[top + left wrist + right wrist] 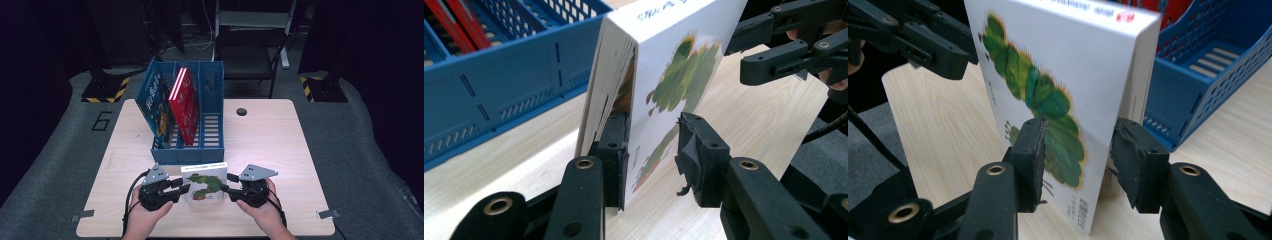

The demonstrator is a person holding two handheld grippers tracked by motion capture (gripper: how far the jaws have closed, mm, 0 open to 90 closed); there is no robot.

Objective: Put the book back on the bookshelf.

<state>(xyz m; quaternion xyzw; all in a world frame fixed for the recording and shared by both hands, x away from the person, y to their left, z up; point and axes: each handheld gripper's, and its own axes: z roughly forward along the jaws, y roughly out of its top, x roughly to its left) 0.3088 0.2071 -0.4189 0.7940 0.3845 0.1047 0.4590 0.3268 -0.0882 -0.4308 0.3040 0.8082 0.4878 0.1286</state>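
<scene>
Nearest to the person, two hands come in from the bottom edge of the high view, and each one holds a black gripper. The left gripper stands at the left edge of a white picture book with a green caterpillar on its cover, and the right gripper stands at the right edge of the same book. In the left gripper view, one pad sits against the page side of the book, low down, while the other pad stands a little apart from the cover, so this gripper is parted around the book and does not press on it. In the right gripper view, one pad is in front of the cover and the other is beside the page edge, with a visible gap there, so this gripper also stands loose around the book. The book stands tilted on its lower edge on the light wooden surface, near the front edge of it. Just behind the book there is a blue file rack with three compartments. In the left compartment leans a blue book, and in the middle compartment leans a red book. Behind the surface, on the grey floor, stands a dark folding chair.
</scene>
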